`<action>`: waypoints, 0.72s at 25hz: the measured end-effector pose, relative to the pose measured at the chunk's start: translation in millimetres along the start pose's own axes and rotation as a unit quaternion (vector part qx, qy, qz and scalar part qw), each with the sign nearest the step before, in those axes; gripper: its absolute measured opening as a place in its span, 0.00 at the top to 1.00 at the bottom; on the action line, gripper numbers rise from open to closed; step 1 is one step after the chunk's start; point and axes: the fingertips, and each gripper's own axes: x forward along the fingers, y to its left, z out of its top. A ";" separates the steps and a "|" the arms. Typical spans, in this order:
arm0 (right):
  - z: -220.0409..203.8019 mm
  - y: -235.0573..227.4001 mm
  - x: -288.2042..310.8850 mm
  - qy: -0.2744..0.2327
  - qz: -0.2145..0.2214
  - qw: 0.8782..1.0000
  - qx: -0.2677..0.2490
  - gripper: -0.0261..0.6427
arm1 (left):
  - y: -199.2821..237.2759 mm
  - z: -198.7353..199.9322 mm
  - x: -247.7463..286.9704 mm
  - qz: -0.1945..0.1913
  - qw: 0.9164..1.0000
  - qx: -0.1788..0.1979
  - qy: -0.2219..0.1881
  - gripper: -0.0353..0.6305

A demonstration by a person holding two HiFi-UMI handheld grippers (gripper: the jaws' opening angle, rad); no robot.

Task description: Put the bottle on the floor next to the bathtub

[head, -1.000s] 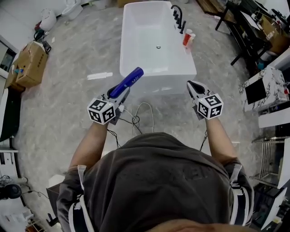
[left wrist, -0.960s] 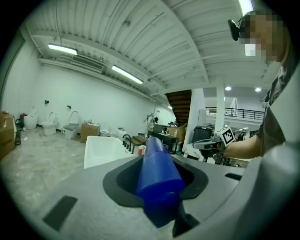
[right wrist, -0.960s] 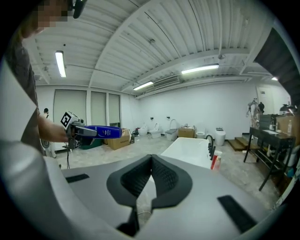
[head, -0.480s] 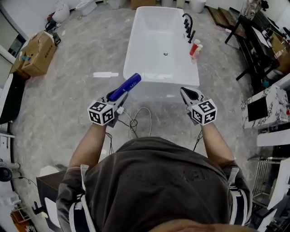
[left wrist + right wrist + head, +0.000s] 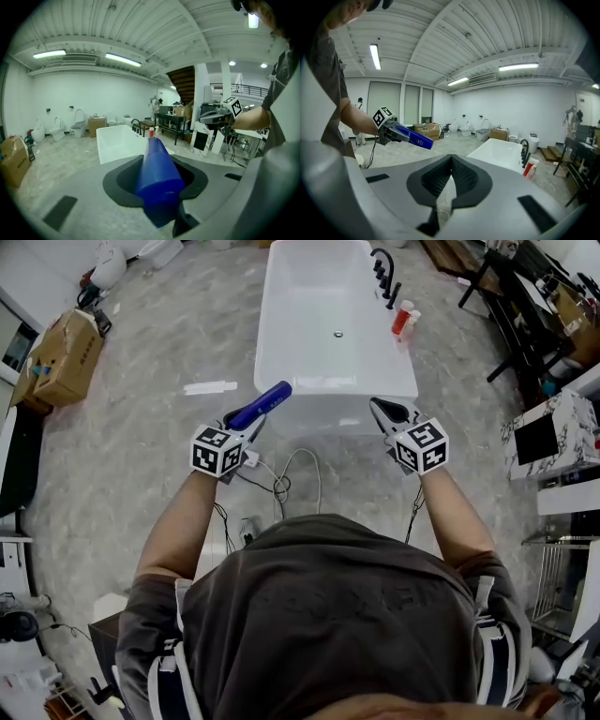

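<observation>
My left gripper point(image 5: 241, 424) is shut on a blue bottle point(image 5: 262, 404), which sticks out forward between its jaws and points toward the near end of the white bathtub point(image 5: 339, 411). In the left gripper view the blue bottle point(image 5: 159, 180) fills the jaw gap, with the bathtub point(image 5: 115, 143) beyond it. My right gripper point(image 5: 379, 411) hovers at the tub's near right corner, shut with nothing in it; its pads meet at the tips point(image 5: 451, 161). From the right gripper view, the bottle point(image 5: 415, 137) is held well above the floor.
A red and a white bottle point(image 5: 403, 320) stand on the tub's right rim by a black faucet point(image 5: 384, 282). A white object point(image 5: 211, 387) lies on the floor left of the tub. Cables point(image 5: 286, 479) trail at my feet. Cardboard box point(image 5: 66, 357) far left; black table point(image 5: 525, 306) right.
The head view has swung a little. Both grippers keep their hold and stay before the tub's near end; the right one has drifted slightly left.
</observation>
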 end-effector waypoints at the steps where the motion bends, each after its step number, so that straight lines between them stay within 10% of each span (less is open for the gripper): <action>1: -1.3 4.1 7.5 0.004 -0.007 1.000 -0.003 0.97 | 9.5 -7.5 2.5 -0.006 1.000 0.008 0.009 0.74; 7: -32.4 24.5 55.5 0.046 -0.037 0.998 0.016 0.97 | 63.1 -70.5 29.0 -0.036 0.993 0.042 0.102 0.74; 18: -191.3 18.9 151.5 0.145 -0.037 0.989 0.022 0.97 | 88.4 -262.9 148.5 -0.096 0.956 0.091 0.262 0.74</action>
